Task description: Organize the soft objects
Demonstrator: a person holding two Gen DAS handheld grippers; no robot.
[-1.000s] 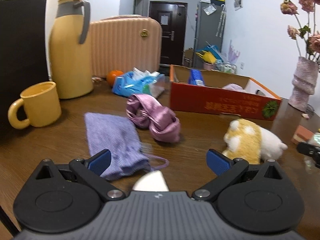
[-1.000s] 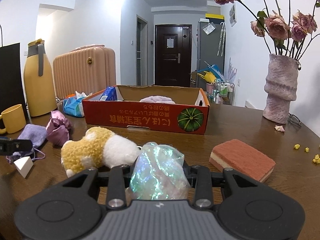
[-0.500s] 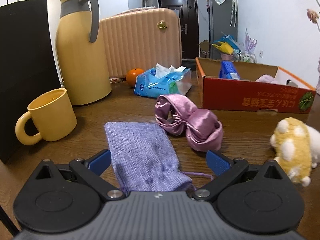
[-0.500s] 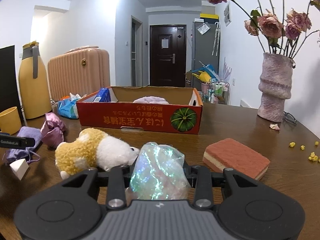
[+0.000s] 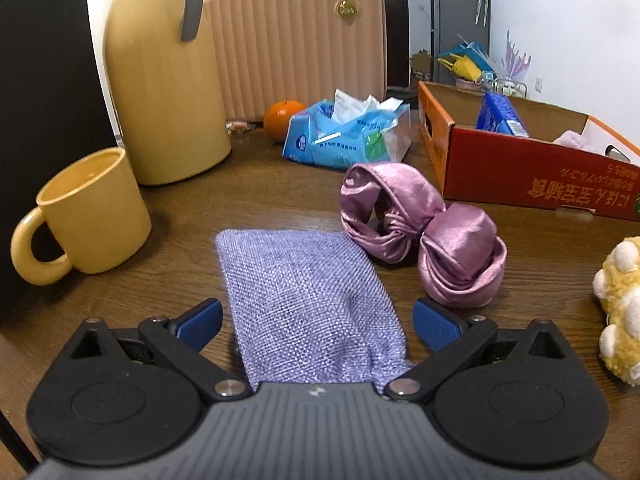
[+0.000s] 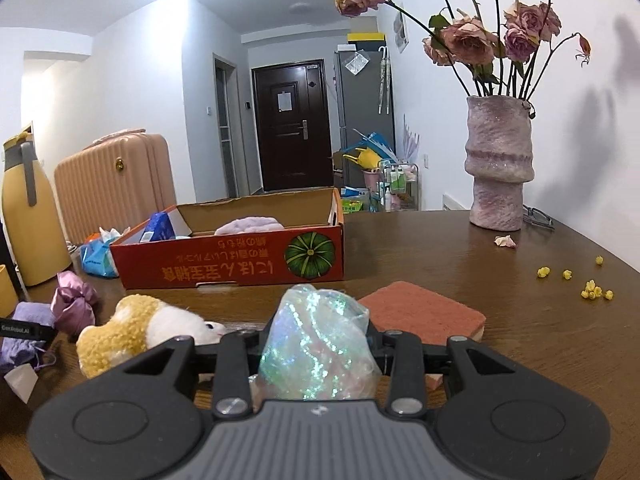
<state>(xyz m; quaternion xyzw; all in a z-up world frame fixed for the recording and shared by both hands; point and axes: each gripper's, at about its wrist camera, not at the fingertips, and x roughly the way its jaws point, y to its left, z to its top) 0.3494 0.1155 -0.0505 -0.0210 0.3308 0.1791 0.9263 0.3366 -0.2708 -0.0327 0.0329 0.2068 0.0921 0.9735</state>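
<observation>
My left gripper (image 5: 318, 320) is open, low over the table, with its blue pads on either side of a purple knitted pouch (image 5: 308, 300) that lies flat between them. A pink satin scrunchie (image 5: 420, 232) lies just beyond it on the right. A yellow and white plush toy (image 5: 618, 304) is at the right edge; it also shows in the right wrist view (image 6: 132, 332). My right gripper (image 6: 316, 344) is shut on an iridescent crinkly bag (image 6: 316, 348), held above the table. The red cardboard box (image 6: 240, 264) holds a lilac soft item (image 6: 248, 226) and a blue packet.
A yellow mug (image 5: 80, 216), a yellow thermos (image 5: 160, 80), an orange (image 5: 282, 118) and a blue tissue pack (image 5: 348, 136) stand at the left back. A pink suitcase (image 5: 296, 40) is behind. A red sponge (image 6: 424, 312), a flower vase (image 6: 498, 168) and small yellow crumbs are on the right.
My left gripper moved forward and down so the purple pouch now lies between its open pads. My right gripper rose a little, still holding the iridescent bag.
</observation>
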